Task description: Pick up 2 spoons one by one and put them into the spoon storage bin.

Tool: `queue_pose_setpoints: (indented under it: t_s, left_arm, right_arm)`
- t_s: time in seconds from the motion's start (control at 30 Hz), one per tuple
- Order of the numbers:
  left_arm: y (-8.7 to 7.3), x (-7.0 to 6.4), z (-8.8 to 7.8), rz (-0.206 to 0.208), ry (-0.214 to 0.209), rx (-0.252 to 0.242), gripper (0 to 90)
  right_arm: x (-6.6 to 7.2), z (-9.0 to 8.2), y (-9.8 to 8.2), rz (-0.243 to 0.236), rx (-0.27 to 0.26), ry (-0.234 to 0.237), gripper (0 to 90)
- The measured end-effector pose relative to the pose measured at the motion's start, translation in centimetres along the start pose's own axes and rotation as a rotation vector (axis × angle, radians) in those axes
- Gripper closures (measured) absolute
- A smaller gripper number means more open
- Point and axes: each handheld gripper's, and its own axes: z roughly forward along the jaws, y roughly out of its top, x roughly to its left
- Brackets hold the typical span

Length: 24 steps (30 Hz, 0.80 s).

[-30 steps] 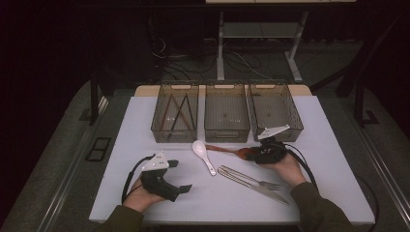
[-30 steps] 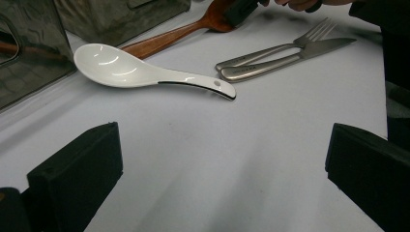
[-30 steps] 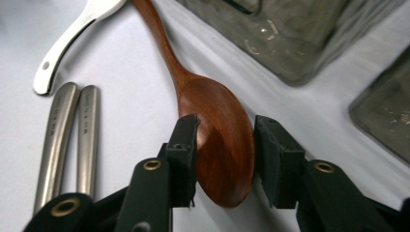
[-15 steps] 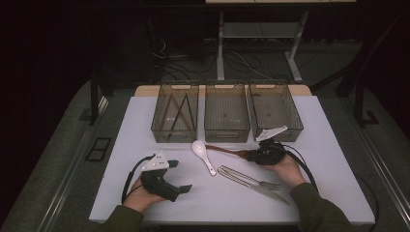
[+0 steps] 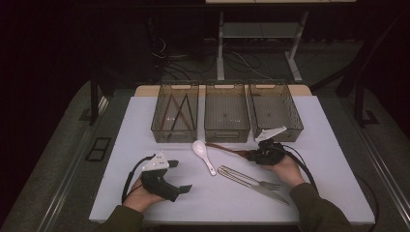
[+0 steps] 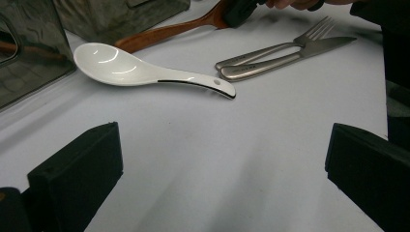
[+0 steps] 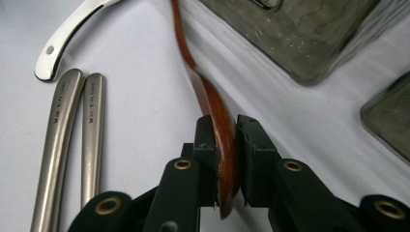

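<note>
A: Where was the long reddish-brown wooden spoon (image 5: 227,148)?

B: On the white table (image 5: 329,145), just in front of the middle clear smoky plastic bin (image 5: 226,112). Long axis near level across the table in the high view, running from about 9 o'clock to 3 o'clock, the 3 o'clock end a shade nearer the person. The broad end lay toward 3 o'clock, the slim handle pointing to 9 o'clock.

A: State of the right gripper (image 7: 226,145)?

B: Its jaws were pressed onto the broad end of the wooden spoon, wood pinched edge-on between the pads. In the right gripper view the handle ran up and away toward 12 o'clock.

A: And the left gripper (image 5: 175,175)?

B: Held low over the table at roughly 7 o'clock of the wooden spoon, well apart from it. Jaws spread wide, bare table between them in the left gripper view.

A: Other things noted?

B: A white ceramic soup spoon (image 6: 145,70) lay near the wooden spoon's handle tip, bowl toward 11 o'clock, handle toward 5 o'clock in the high view. A steel fork (image 5: 249,178) and a steel knife (image 5: 261,187) lay side by side, touching or nearly so, at 6 o'clock of the wooden spoon, handles toward 10 o'clock, tips toward 4 o'clock. Three bins stood in a row at the far side; the left bin (image 5: 175,112) held thin dark sticks (image 5: 180,110); the right bin (image 5: 274,108) sat at 12 o'clock of the right gripper.
</note>
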Motion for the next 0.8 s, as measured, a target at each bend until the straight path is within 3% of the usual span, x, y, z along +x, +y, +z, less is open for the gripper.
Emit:
queue_pose_setpoints:
  t_s: [0.23, 0.8]
  left_arm:
    - [0.0, 0.0, 0.0, 0.000, -0.001, 0.000, 0.0]
    - [0.0, 0.0, -0.1, 0.002, 0.000, 0.003, 0.0]
  right_arm:
    - [-0.2, -0.2, 0.0, 0.003, -0.006, -0.014, 79.2]
    - [-0.1, -2.0, 0.4, 0.008, -0.073, 0.006, 79.4]
